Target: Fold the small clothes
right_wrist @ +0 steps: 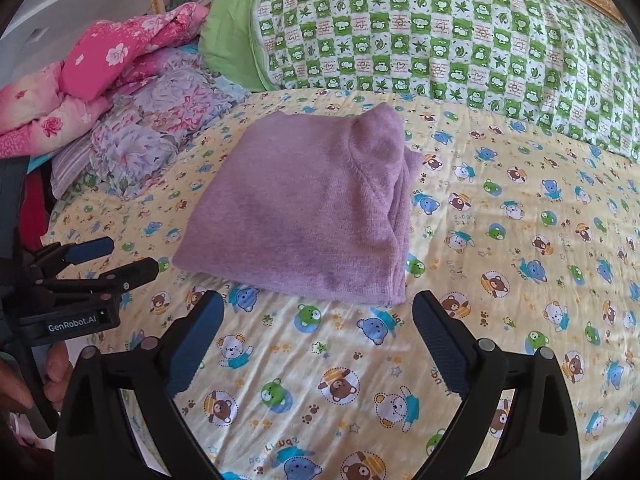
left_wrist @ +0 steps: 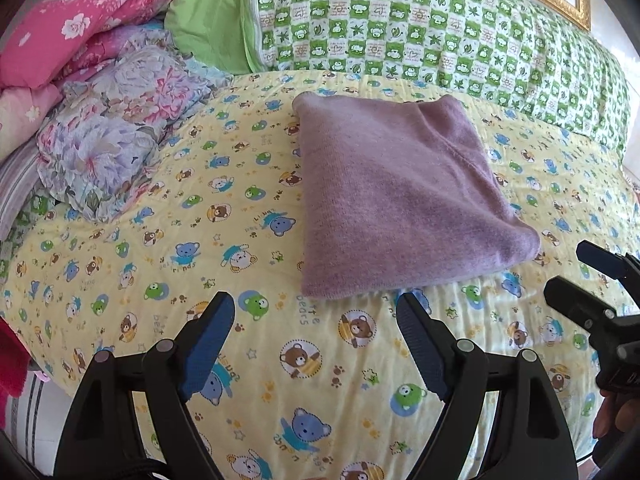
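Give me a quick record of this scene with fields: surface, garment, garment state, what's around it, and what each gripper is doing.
surface: bed with a yellow bear-print sheet
garment: purple knit top
garment state: folded into a compact stack, lying flat on the sheet
left of garment: pile of floral bedding
behind garment: green checked quilt
left gripper: open, empty, just short of the garment's near edge
right gripper: open, empty, also at the near edge
contact: neither gripper touches the garment

Black tool [left_wrist: 316, 314], blue ribbed pads [left_wrist: 212, 344]
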Available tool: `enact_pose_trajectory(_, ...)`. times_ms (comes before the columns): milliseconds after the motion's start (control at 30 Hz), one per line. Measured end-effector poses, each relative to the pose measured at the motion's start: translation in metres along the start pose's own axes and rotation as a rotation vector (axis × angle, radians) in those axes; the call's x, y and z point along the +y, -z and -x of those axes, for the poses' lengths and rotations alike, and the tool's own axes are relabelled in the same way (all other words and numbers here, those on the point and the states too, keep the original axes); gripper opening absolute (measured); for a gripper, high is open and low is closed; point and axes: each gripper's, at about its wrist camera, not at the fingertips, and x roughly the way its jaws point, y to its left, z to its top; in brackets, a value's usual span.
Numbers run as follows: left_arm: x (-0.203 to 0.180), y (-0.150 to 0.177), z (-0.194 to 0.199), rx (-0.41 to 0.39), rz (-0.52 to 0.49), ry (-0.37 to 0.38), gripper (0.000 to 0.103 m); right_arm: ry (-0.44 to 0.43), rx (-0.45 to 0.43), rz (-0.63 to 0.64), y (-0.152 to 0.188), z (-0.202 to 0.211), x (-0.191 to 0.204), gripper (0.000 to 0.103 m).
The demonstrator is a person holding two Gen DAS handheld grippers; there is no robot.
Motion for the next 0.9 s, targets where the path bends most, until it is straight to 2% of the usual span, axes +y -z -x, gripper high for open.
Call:
enact_pose_trajectory(200, -0.002, 0.000, -0.006, -0.005, -0.010, -0.001, 0.084, 0.005, 0.009, 0.032, 0.003, -0.011, 0.008, 0.095)
enact_pose_trajectory(900, -0.007, -0.006, -0.013, -0.008, 0.002, 0.004, 0.085, 0.003, 0.015, 0.023, -0.003, -0.019, 0.004, 0.095)
